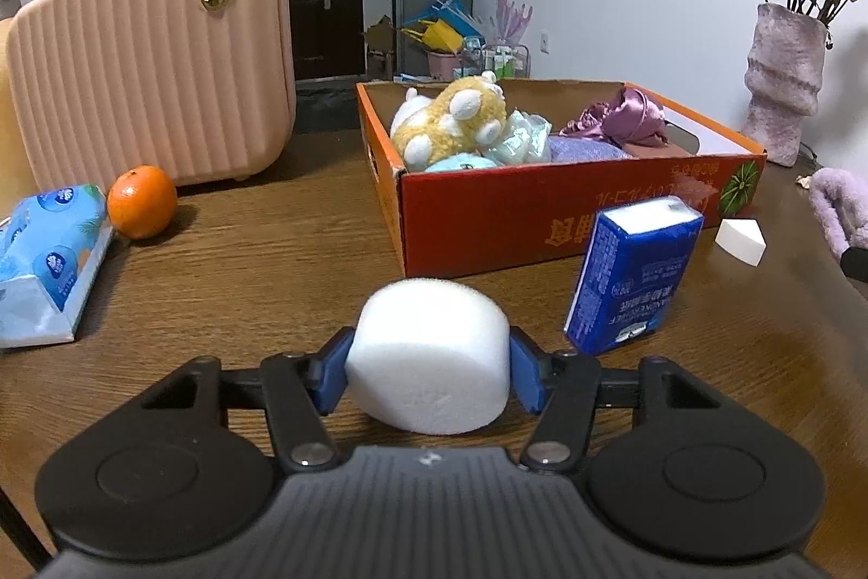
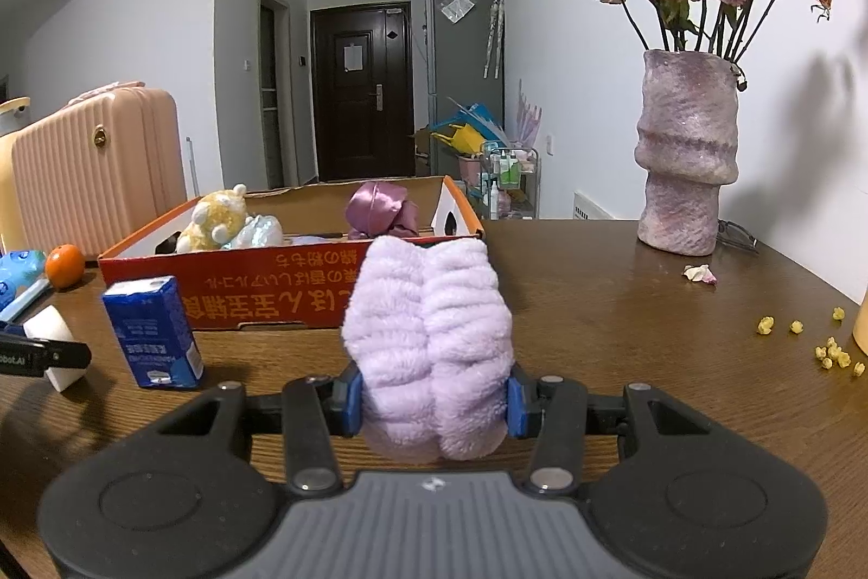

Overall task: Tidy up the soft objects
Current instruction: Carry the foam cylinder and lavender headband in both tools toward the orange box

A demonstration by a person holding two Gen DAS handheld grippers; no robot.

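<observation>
The white sponge (image 1: 428,356) is porous, matt foam; the lilac headband (image 2: 428,351) is ribbed, fluffy plush. The tongs' pads (image 1: 332,373) are smooth blue plastic on matt black plastic arms. The table (image 1: 260,253) is grained brown wood with a soft sheen. The orange box (image 1: 488,221) is printed cardboard, and the vase (image 2: 686,156) looks rough and grainy.

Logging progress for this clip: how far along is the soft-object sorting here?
Partly done. The orange box already holds a yellow plush toy, purple satin fabric and other soft pieces. In hand: the left gripper clamps a white sponge, the right gripper a lilac fluffy cloth. Left: both held items, plus a white wedge sponge on the table.
</observation>
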